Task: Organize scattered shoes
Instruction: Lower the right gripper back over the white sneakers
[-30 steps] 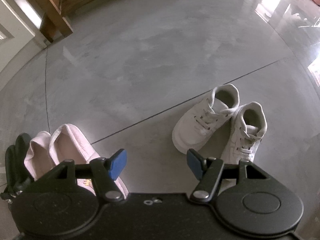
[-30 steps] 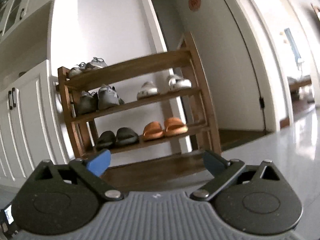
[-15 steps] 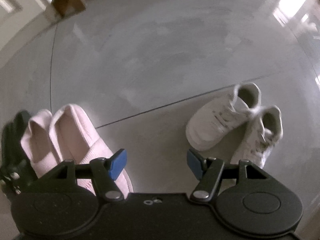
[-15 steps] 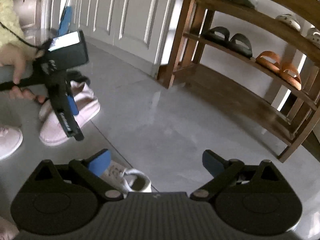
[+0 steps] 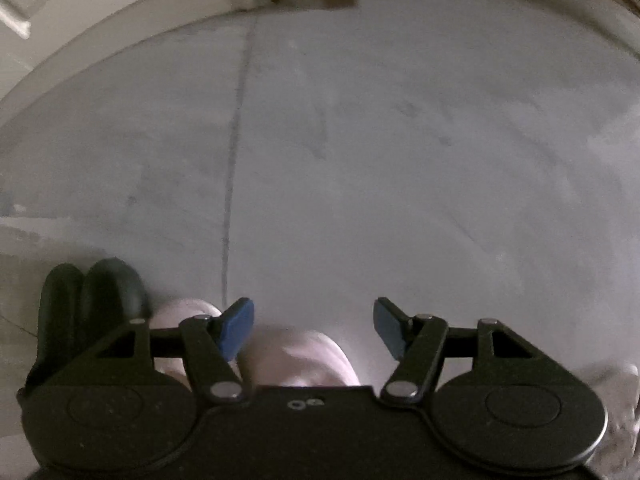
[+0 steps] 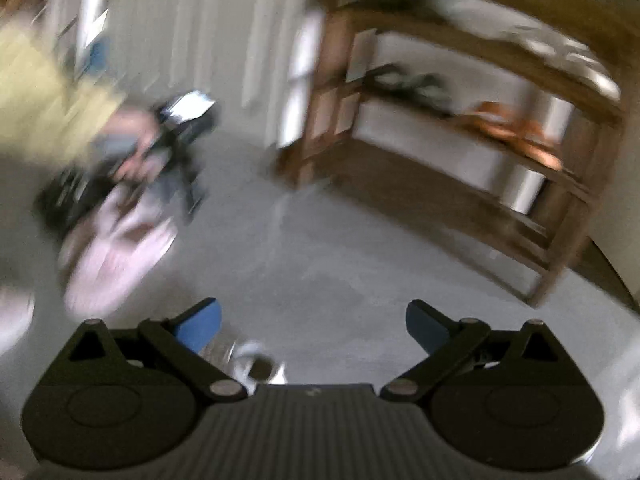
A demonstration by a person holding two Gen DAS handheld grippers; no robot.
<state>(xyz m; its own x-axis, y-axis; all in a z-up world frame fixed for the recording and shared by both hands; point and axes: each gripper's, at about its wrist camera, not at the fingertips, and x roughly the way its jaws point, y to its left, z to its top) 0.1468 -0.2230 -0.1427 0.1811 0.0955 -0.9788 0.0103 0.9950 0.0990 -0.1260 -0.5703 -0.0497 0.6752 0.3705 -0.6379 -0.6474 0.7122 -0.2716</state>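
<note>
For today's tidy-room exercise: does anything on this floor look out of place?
Yes. Pink slippers and dark shoes lie loose on the floor under the open left tongs, while the wooden shoe rack holds neat pairs.

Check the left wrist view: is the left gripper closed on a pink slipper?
No: the left gripper is open, its blue pads wide apart above the pink slipper without pinching it.

pink slippers [image 5: 298, 354], black shoes [image 5: 90, 300], grey floor [image 5: 380, 160]

Floor [image 5: 360, 140] smooth grey concrete-look, matt; rack [image 6: 460, 128] brown wood; slippers [image 5: 296, 356] pink cloth.
</note>
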